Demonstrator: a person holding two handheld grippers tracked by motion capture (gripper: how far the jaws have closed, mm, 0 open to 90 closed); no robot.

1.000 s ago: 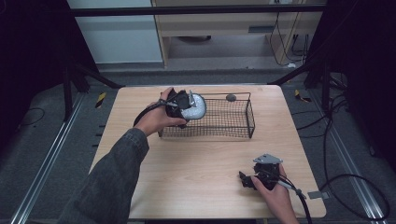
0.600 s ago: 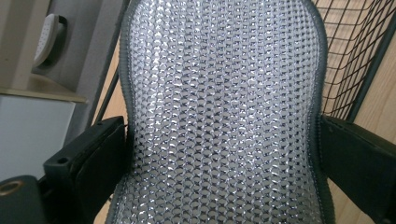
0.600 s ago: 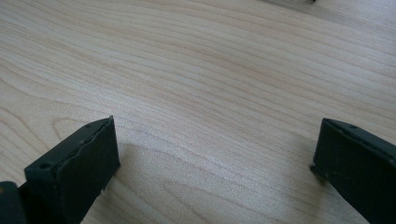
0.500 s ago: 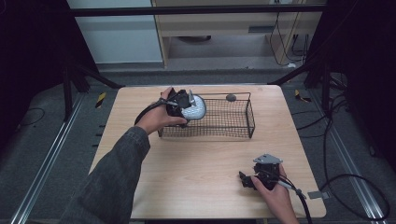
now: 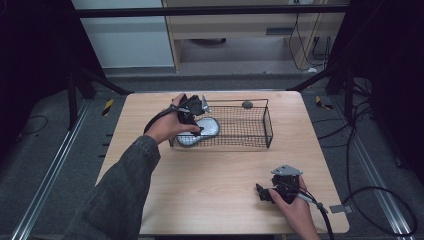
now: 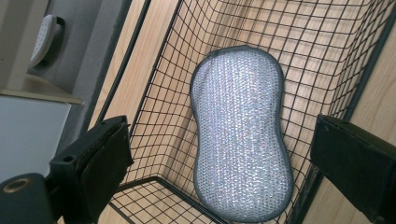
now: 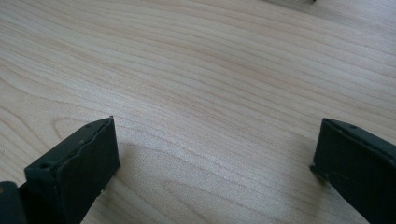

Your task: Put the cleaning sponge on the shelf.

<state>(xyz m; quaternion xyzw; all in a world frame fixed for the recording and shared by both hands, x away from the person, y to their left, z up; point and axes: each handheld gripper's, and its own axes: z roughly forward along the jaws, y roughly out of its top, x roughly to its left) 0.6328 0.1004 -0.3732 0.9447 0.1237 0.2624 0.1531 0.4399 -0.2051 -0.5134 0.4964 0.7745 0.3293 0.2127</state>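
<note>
A silver-grey, peanut-shaped scrubbing pad (image 5: 200,131) lies in the left end of a black wire basket (image 5: 269,126) at the back of the table. My left gripper (image 5: 194,119) hovers just above it, pointing down into the basket. In the left gripper view the pad (image 6: 240,135) rests on the basket (image 6: 163,56) floor, and my left gripper (image 6: 224,137) stands wide open with its jaws clear of the pad on both sides. Near the table's front right my right gripper (image 5: 265,192) rests low, and the right gripper view shows this gripper (image 7: 215,140) open over bare wood.
A small dark grey lump (image 5: 247,104) sits on the table just behind the basket's far rim. The wooden table (image 5: 215,180) has free room between basket and front edge. Black cables (image 5: 370,195) trail on the floor at the right.
The pad was up at my left gripper's jaws before. Now it lies lower in the basket and the left jaws stand apart from it. The right gripper has not moved.
</note>
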